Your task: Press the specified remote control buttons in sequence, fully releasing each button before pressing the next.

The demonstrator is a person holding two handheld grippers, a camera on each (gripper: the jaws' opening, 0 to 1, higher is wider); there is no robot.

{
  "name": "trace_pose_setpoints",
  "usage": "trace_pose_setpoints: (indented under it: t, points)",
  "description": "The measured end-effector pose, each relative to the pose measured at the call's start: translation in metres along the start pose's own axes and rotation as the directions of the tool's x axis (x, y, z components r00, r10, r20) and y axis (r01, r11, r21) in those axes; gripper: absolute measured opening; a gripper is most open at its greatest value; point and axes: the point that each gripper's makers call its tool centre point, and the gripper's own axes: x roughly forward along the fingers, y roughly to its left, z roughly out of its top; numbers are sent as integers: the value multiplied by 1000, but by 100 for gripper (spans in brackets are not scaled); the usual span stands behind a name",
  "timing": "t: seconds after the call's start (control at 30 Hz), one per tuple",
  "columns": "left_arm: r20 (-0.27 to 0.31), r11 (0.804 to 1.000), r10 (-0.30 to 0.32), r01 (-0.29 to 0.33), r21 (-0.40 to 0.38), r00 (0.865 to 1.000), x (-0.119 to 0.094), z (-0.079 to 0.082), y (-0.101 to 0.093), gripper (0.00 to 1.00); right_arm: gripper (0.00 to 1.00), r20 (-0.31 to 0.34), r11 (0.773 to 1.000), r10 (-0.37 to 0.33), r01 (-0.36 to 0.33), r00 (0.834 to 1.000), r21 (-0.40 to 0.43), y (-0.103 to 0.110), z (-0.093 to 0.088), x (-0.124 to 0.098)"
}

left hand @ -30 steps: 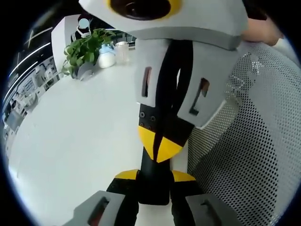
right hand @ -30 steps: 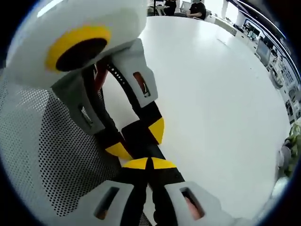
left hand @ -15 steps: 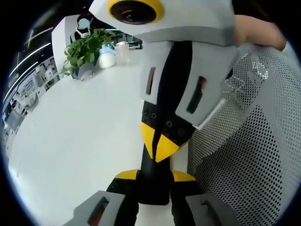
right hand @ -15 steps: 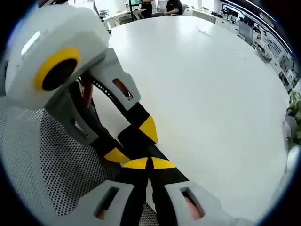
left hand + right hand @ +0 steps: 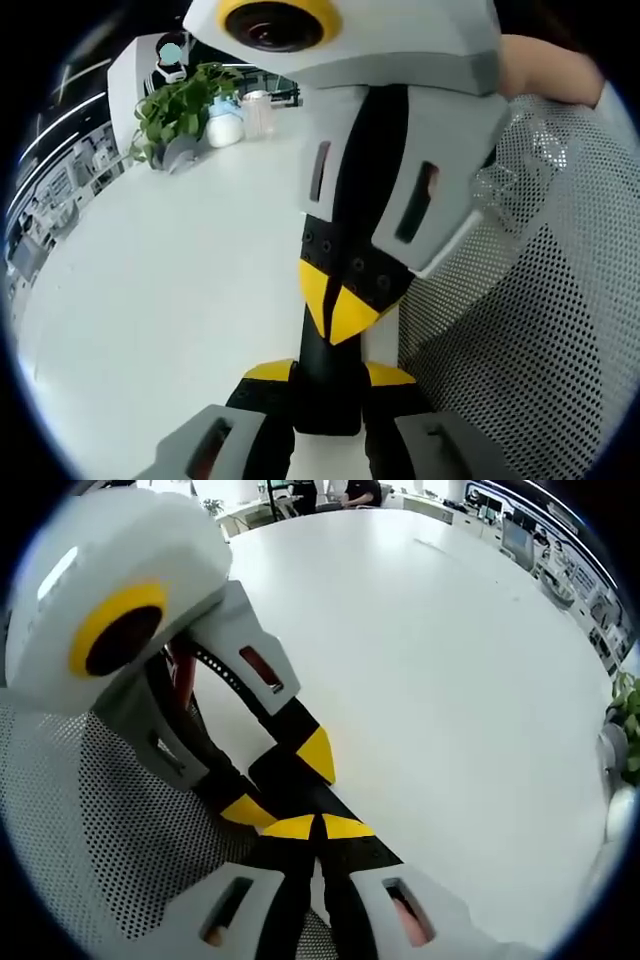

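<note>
— Left gripper view: what did the left gripper [image 5: 327,378] hold?
— Its jaws pinched the black remote [image 5: 327,385] over the white table [image 5: 150,280]; the right gripper [image 5: 336,318], tips pressed together, touched the remote's top.
— And the right gripper view?
— Right gripper [image 5: 318,828] closed, tips on the remote [image 5: 285,770], left gripper [image 5: 275,795] clamping it beside white mesh [image 5: 110,830].

**An open-plan office**

A broad white table [image 5: 470,680] stretches across the room, with a potted plant [image 5: 180,105] at its far edge, people seated at desks [image 5: 350,492] beyond, rows of workstations [image 5: 50,190], and a mesh chair back [image 5: 540,330].
</note>
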Motion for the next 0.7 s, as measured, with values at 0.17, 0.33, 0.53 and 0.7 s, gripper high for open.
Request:
trace_pose_setpoints:
  t: [0.17,0.33,0.53,0.7]
  points:
    - [-14,1000,-4,4,7,1000,0,0,0,25,0,9,1000,2,-3,1000,14,-2,0,-1]
    - [-23,1000,-9,9,14,1000,0,0,0,25,0,14,995,27,-28,1000,92,-5,-1,-2]
    - [-27,1000,-13,14,18,1000,0,-1,0,25,0,69,988,18,-29,997,149,-13,3,-16]
    - [-29,1000,-11,11,16,1000,0,-1,0,25,0,189,970,-17,-30,982,242,-23,15,-46]
